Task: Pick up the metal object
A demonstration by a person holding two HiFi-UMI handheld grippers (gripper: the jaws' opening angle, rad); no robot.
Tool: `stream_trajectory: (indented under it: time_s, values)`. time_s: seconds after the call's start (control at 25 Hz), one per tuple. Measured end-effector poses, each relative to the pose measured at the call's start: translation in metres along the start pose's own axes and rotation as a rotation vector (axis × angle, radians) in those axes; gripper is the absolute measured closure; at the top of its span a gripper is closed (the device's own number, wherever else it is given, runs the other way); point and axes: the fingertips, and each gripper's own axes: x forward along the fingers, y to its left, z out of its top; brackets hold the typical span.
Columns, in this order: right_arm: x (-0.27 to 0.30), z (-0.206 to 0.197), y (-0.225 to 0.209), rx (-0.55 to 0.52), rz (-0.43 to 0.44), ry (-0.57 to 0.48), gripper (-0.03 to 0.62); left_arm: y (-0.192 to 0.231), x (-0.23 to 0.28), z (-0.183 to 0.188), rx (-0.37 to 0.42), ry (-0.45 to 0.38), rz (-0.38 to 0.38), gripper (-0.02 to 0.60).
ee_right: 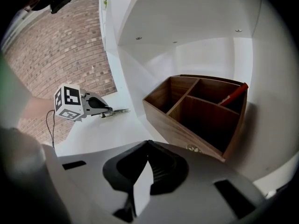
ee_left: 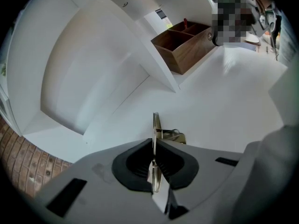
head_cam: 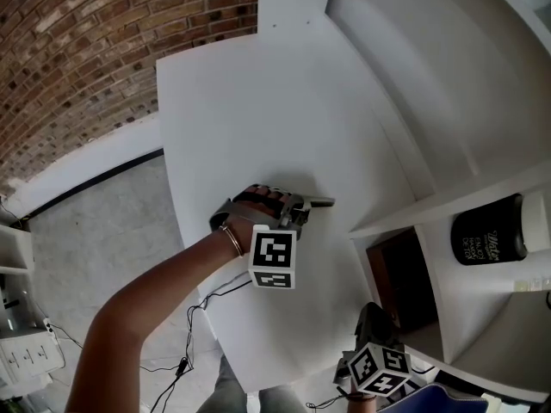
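A thin metal object (ee_left: 156, 127) with a brass-coloured part sticks out edge-on from my left gripper (ee_left: 154, 146), which is shut on it. In the head view the metal object (head_cam: 320, 202) points right from the left gripper (head_cam: 300, 210), over the middle of the white table (head_cam: 258, 110). The right gripper view shows the left gripper (ee_right: 103, 108) and the metal object (ee_right: 117, 111) low over the tabletop; whether it touches I cannot tell. My right gripper (ee_right: 148, 146) is shut and holds nothing, near the table's near right corner (head_cam: 372, 318).
A wooden divided organizer (ee_right: 196, 113) with a red item (ee_right: 234, 94) stands in the white shelf unit (head_cam: 448, 84) to the right. A black mug (head_cam: 486, 231) sits on a lower shelf. A brick wall (head_cam: 77, 50) lies beyond the table's left edge, and cables (head_cam: 194, 317) hang there.
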Motion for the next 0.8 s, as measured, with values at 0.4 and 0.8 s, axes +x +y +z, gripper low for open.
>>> stream_trajectory:
  time_s: [0.4, 0.8]
  values:
    - [-0.01, 0.007, 0.011, 0.001, 0.017, -0.03, 0.594, -0.001, -0.025, -0.005, -0.141, -0.007, 0.013, 0.566]
    - [-0.039, 0.026, 0.031, -0.032, 0.043, -0.08, 0.594, 0.015, -0.086, -0.008, -0.269, -0.017, 0.061, 0.566]
